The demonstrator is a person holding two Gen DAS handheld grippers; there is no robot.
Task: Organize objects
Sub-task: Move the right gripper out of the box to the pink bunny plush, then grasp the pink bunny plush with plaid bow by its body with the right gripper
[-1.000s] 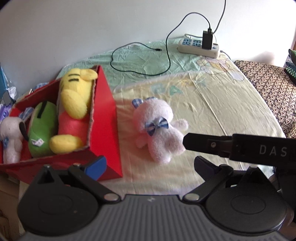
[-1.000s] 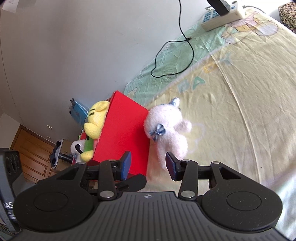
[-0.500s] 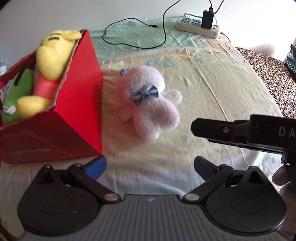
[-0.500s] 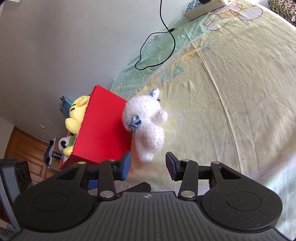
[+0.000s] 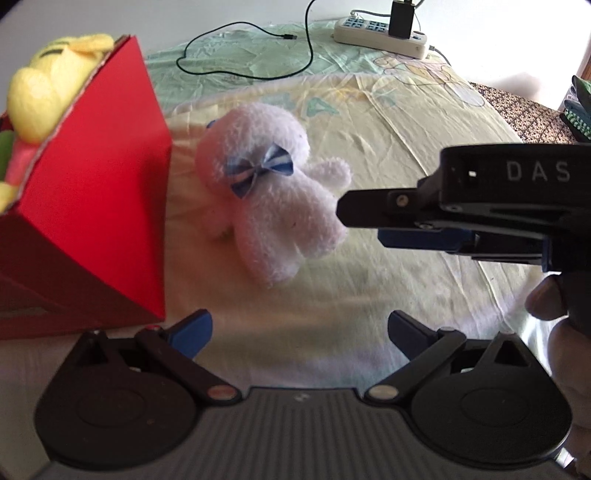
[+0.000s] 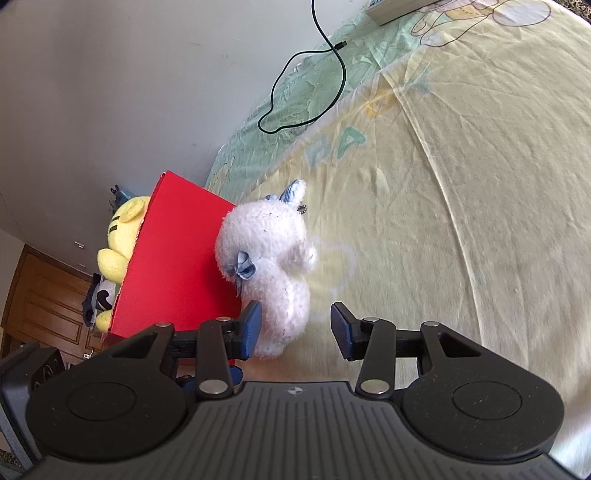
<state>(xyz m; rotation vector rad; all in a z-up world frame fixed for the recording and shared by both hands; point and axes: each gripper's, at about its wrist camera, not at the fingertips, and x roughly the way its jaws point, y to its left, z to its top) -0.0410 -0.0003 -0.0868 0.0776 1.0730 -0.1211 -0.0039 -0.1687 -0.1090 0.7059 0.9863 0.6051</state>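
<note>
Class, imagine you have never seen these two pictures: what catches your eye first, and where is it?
The white plush toy with a blue striped bow lies on the yellow bedsheet, right beside the red box. A yellow plush sticks out of that box. The right gripper is open, its fingers at the white toy's feet.

A home bedroom is showing here: a cartoon-print bedsheet (image 5: pixel 406 122) is covering a bed, with a power strip (image 5: pixel 380 31) and wooden door (image 6: pixel 44 306).

plush rabbit (image 5: pixel 269 206) lying on bedsheet (image 5: pixel 406 140) just right of box (image 5: pixel 103 206), bear plush (image 5: pixel 48 88) inside box, cable (image 5: pixel 258 55) and power strip (image 5: pixel 380 31) behind near wall, right gripper (image 6: pixel 295 328) before rabbit's feet
</note>
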